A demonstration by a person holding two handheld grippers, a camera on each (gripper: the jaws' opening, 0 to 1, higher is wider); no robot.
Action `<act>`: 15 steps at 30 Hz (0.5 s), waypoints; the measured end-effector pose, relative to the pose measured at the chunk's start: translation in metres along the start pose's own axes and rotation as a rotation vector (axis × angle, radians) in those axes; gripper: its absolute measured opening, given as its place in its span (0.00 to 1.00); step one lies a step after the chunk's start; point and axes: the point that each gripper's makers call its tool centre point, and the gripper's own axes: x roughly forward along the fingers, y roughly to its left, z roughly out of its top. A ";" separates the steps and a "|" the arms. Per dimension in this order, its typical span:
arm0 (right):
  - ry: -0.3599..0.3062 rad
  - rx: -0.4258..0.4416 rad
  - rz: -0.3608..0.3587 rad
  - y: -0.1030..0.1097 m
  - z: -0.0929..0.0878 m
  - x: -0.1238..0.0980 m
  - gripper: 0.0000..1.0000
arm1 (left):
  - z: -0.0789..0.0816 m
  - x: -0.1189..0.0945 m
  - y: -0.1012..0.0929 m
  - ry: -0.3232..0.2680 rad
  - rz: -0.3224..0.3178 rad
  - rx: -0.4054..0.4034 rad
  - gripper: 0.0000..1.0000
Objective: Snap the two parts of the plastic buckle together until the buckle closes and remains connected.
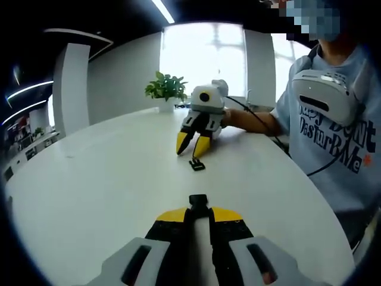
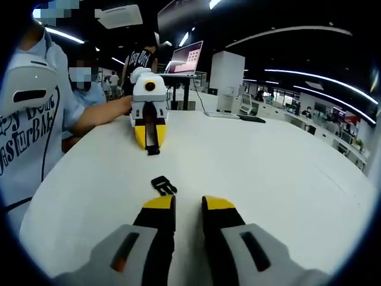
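Note:
My left gripper is shut on one black buckle part, which sticks out past its yellow tips just above the white table. In the right gripper view the left gripper faces me with that buckle part in its jaws. The other black buckle part lies loose on the table, just ahead and left of my right gripper, whose jaws stand open and hold nothing. In the left gripper view the right gripper hovers open right behind the loose buckle part.
A person in a light blue T-shirt sits at the table's edge, holding both grippers. A cable runs from the right gripper. A potted plant stands at the far side. A laptop sits on a desk behind.

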 end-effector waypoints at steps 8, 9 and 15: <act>-0.011 0.042 0.094 0.019 -0.002 -0.002 0.19 | -0.001 0.000 0.001 0.001 0.000 0.001 0.12; -0.011 0.042 0.099 0.021 -0.001 -0.002 0.20 | -0.001 0.000 0.001 0.001 0.001 0.002 0.12; -0.020 0.029 0.073 0.021 0.000 0.002 0.21 | 0.000 0.001 0.000 0.001 0.001 0.001 0.12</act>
